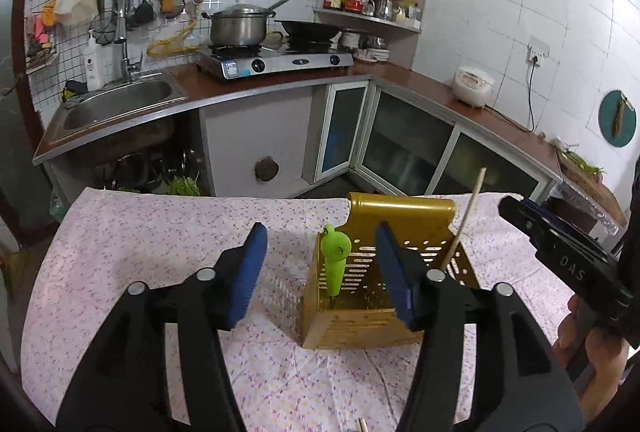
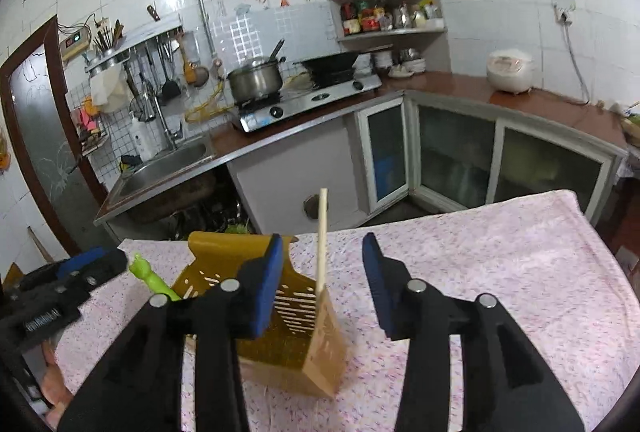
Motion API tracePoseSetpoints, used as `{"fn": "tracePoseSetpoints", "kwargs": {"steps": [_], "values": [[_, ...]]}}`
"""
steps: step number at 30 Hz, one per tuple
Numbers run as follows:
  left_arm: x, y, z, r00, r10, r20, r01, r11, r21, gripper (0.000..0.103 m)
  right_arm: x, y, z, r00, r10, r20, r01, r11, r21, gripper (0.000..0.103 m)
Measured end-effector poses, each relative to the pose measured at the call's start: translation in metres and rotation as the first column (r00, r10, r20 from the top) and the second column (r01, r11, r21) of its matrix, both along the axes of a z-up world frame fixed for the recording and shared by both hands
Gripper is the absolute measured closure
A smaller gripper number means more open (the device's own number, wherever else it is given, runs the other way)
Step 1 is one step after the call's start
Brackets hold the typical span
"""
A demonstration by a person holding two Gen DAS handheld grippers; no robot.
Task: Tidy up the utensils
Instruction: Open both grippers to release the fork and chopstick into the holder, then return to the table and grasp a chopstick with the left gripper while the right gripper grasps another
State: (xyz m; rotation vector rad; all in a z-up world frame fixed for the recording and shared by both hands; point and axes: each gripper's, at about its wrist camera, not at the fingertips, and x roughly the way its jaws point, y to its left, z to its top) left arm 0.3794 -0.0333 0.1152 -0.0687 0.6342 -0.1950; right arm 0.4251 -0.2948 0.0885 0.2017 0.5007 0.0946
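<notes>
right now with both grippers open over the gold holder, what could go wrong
1. The chopstick leans against the corner of the gold utensil holder and sticks up high; the right gripper, open with the stick between its fingers, could knock it out on the way back.
2. The holder looks light and stands loose on the floral cloth; a nudge from the left gripper might tip it, along with the green-handled utensil.

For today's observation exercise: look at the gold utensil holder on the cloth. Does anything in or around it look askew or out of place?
Mostly tidy. The gold holder stands upright on the floral cloth. The green-handled utensil stands upright inside. Only the wooden chopstick looks askew: it leans against the right wall, alone, with no partner inside.
</notes>
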Motion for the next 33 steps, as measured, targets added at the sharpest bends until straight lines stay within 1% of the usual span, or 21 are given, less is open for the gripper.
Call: {"fn": "tracePoseSetpoints", "kwargs": {"steps": [1,3,4,5,6,8,11,14,18,21,24,25,29,31,33], "values": [[-0.007,0.004,0.004,1.0,0.009,0.002,-0.009,1.0,0.002,0.041,-0.005,-0.001,0.002,1.0,-0.005,0.001,0.005,1.0,-0.009,0.061],[-0.02,0.01,0.008,0.999,0.031,0.015,-0.031,1.0,0.003,0.024,-0.019,-0.005,0.002,1.0,-0.01,-0.007,0.01,1.0,-0.018,0.06],[-0.027,0.015,0.009,0.999,0.039,0.021,-0.039,0.999,-0.001,0.021,-0.024,-0.007,0.002,1.0,-0.016,-0.011,0.016,1.0,-0.02,0.057],[-0.036,0.022,0.009,0.998,0.061,0.023,-0.061,0.998,-0.006,0.015,-0.032,-0.009,0.0,0.999,-0.026,-0.02,0.025,0.999,-0.033,0.055],[-0.042,0.025,0.008,0.997,0.078,0.021,-0.078,0.997,-0.006,0.011,-0.038,-0.01,-0.001,0.999,-0.029,-0.026,0.028,0.999,-0.044,0.054],[-0.057,0.035,0.002,0.994,0.104,0.012,-0.104,0.995,-0.002,0.009,-0.052,-0.013,-0.007,0.998,-0.04,-0.038,0.037,0.997,-0.069,0.045],[-0.072,0.044,-0.01,0.993,0.115,-0.012,-0.115,0.993,0.011,0.007,-0.073,-0.019,-0.02,0.996,-0.064,-0.059,0.059,0.994,-0.091,0.036],[-0.089,0.054,-0.026,0.992,0.118,-0.049,-0.118,0.993,0.003,0.006,-0.09,-0.021,-0.034,0.994,-0.077,-0.083,0.067,0.991,-0.116,0.031],[-0.106,0.062,-0.05,0.986,0.123,-0.116,-0.128,0.991,-0.036,0.006,-0.103,-0.017,-0.055,0.99,-0.062,-0.128,0.042,0.988,-0.151,0.031],[-0.118,0.062,-0.069,0.981,0.126,-0.149,-0.131,0.991,-0.026,0.006,-0.11,-0.013,-0.074,0.985,-0.056,-0.163,0.032,0.988,-0.15,0.031],[-0.126,0.058,-0.09,0.972,0.131,-0.194,-0.136,0.991,-0.011,0.005,-0.115,-0.008,-0.093,0.98,-0.045,-0.194,0.016,0.988,-0.151,0.031],[-0.128,0.059,-0.1,0.967,0.13,-0.221,-0.137,0.99,-0.016,0.005,-0.116,-0.006,-0.098,0.978,-0.043,-0.204,0.011,0.988,-0.153,0.031],[-0.134,0.059,-0.125,0.949,0.139,-0.282,-0.154,0.988,-0.031,0.006,-0.123,0.0,-0.117,0.974,-0.029,-0.226,-0.007,0.987,-0.159,0.031],[-0.137,0.059,-0.136,0.941,0.147,-0.306,-0.162,0.986,-0.026,0.009,-0.124,0.002,-0.125,0.97,-0.023,-0.242,-0.016,0.988,-0.156,0.031],[-0.14,0.057,-0.143,0.937,0.137,-0.323,-0.153,0.988,-0.025,0.022,-0.124,0.005,-0.129,0.968,-0.018,-0.251,-0.023,0.987,-0.158,0.031]]}}
